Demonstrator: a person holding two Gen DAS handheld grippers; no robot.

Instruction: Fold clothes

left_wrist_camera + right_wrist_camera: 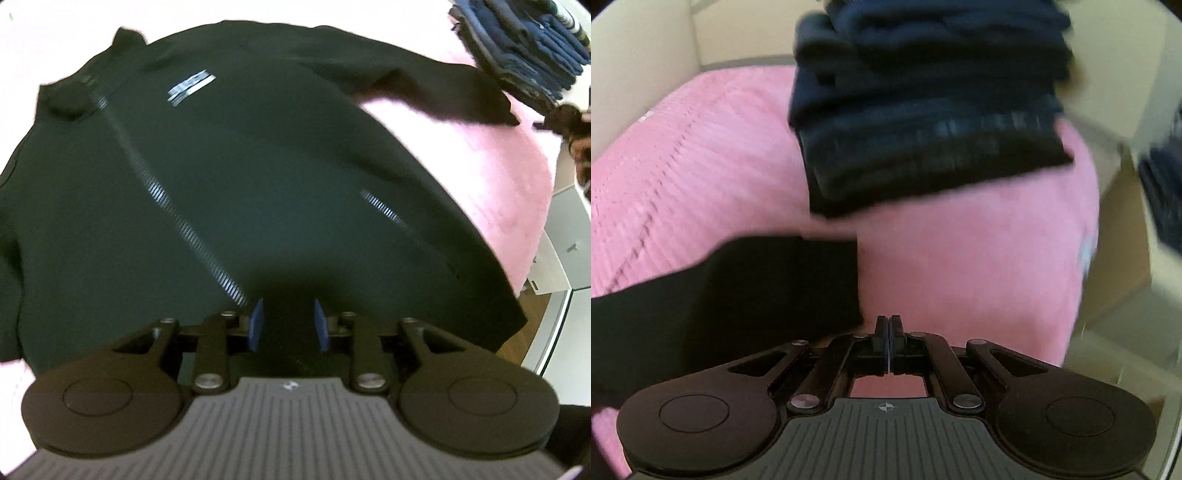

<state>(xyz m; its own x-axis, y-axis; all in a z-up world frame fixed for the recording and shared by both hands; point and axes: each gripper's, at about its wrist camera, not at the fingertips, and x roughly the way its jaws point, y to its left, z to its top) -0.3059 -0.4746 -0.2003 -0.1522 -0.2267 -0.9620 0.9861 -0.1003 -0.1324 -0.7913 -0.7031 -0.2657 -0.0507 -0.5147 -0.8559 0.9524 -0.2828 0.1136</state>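
A black zip jacket (pixel 258 166) lies spread flat on the pink bed cover (pixel 480 177), collar at the upper left and one sleeve stretched out to the upper right. My left gripper (pixel 288 325) hovers over the jacket's lower hem with its blue pads (pixel 256 325) apart; the dark cloth shows between them, but I see no pinch. In the right wrist view, my right gripper (pixel 888 332) is shut with nothing between its fingers, above bare pink cover (pixel 960 258). The jacket's sleeve end (pixel 738 288) lies just to its left.
A stack of folded dark blue clothes (pixel 923 110) sits on the bed beyond the right gripper, the same stack of clothes (pixel 524 48) at the upper right. White furniture (pixel 565 258) and wooden floor (pixel 517 343) lie past the bed's right edge. Another dark pile (pixel 1163 192) is blurred.
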